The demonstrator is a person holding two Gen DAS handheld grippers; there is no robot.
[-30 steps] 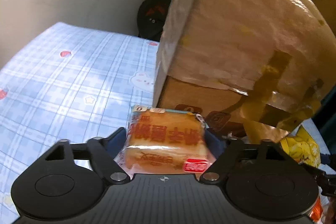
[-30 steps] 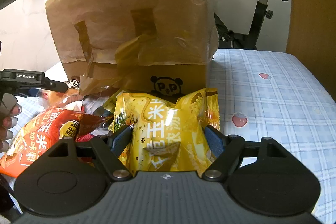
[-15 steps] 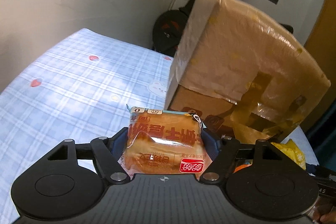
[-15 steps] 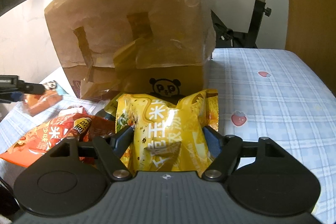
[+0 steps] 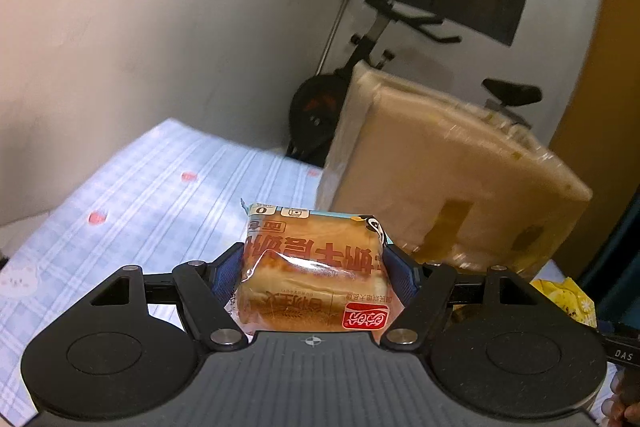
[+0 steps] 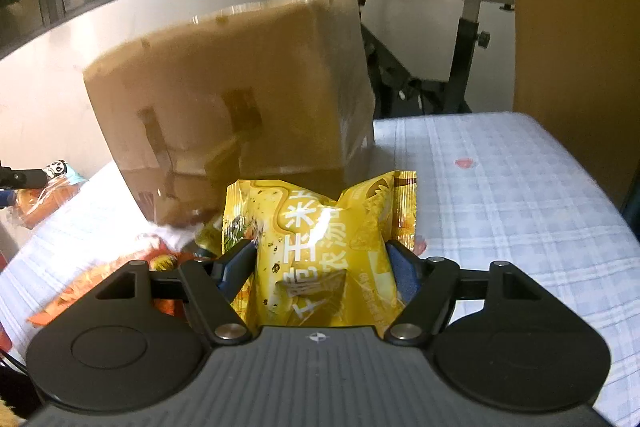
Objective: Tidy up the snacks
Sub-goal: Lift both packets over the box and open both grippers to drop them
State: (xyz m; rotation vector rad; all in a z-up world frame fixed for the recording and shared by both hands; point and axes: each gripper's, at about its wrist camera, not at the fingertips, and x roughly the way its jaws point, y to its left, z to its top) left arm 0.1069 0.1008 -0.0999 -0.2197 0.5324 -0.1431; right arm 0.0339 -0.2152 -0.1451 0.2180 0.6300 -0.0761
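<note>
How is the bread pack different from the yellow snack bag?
The bread pack is clear, so the brown loaf shows; the yellow bag hides what is inside. The bread pack is a neat block, while the yellow bag is puffy and crinkled. The left gripper holds the bread pack; the right gripper holds the yellow bag. Both are sealed snacks with printed writing, pinched between fingers near the cardboard box.

Wrapped bread [image 5: 314, 275] gripper-clamped; yellow snack bag [image 6: 320, 255] likewise.
</note>
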